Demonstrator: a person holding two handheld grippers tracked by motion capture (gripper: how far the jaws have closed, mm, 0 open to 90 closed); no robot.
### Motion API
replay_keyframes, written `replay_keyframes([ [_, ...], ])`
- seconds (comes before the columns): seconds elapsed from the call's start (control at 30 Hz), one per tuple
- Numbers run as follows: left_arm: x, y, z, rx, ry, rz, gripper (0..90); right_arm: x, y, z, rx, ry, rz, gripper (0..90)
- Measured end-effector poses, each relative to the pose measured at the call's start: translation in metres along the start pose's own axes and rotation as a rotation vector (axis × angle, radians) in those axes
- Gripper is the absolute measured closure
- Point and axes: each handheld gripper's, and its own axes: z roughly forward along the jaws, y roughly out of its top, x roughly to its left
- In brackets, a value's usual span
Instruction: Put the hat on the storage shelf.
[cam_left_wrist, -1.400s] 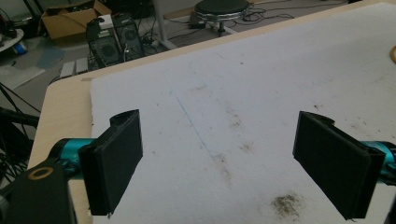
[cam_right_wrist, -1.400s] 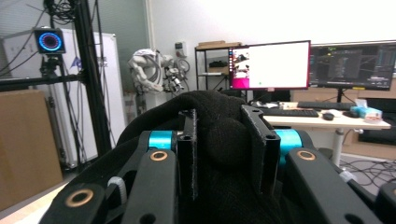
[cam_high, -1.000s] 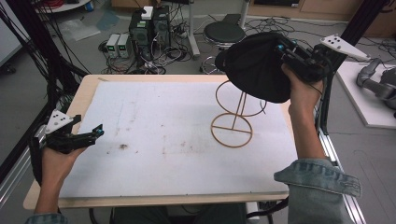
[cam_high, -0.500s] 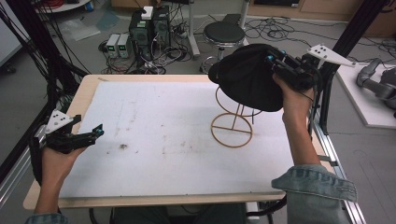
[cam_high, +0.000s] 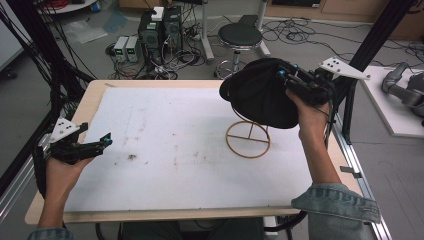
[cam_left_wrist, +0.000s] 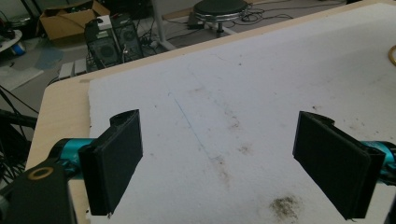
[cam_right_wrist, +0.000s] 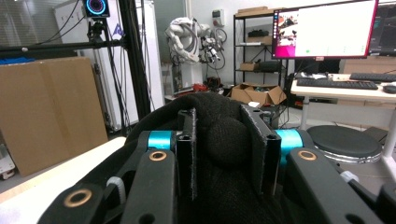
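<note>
Black cap (cam_high: 260, 97) hung above the right half of the worktop (cam_high: 165, 135), pinched in the right tongs (cam_high: 291, 80) and held over the wire stand (cam_high: 248, 140); from the high view I could not tell whether the cloth touched the stand's upper ring. Cap looked soft and light: it sagged around the jaws and bunched between them in the right gripper view (cam_right_wrist: 224, 140). My judgement was that it would fold rather than resist, so a grip on a thick gathered fold or the brim should hold better than loose crown cloth, which could slip free.

Nearest the person, the left tongs (cam_high: 97, 146) sat low at the left edge of the worktop, jaws spread wide with nothing between them; the left gripper view showed bare, stained white sheet (cam_left_wrist: 224, 116) through the gap. Across the sheet, the right tongs were clamped on a lump of the cap's fabric, jaws drawn in close but kept apart by the cloth. Beyond the worktop stood a round stool (cam_high: 240, 37) and computer boxes (cam_high: 160, 30) among cables.
</note>
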Motion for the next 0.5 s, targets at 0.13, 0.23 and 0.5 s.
replay_keyframes([
  [0.13, 0.0, 0.0, 0.0, -0.001, 0.0, 0.0, 16.2, 0.002, -0.004, 0.0, 0.004, 0.005, -0.004, 69.0],
  [0.23, -0.001, 0.0, 0.0, -0.001, 0.0, -0.001, 16.2, 0.002, -0.008, 0.001, 0.009, 0.006, -0.002, 69.0],
  [0.5, -0.001, 0.0, 0.001, 0.001, -0.001, 0.0, 16.2, 0.002, -0.019, 0.003, 0.021, 0.009, 0.005, 68.6],
])
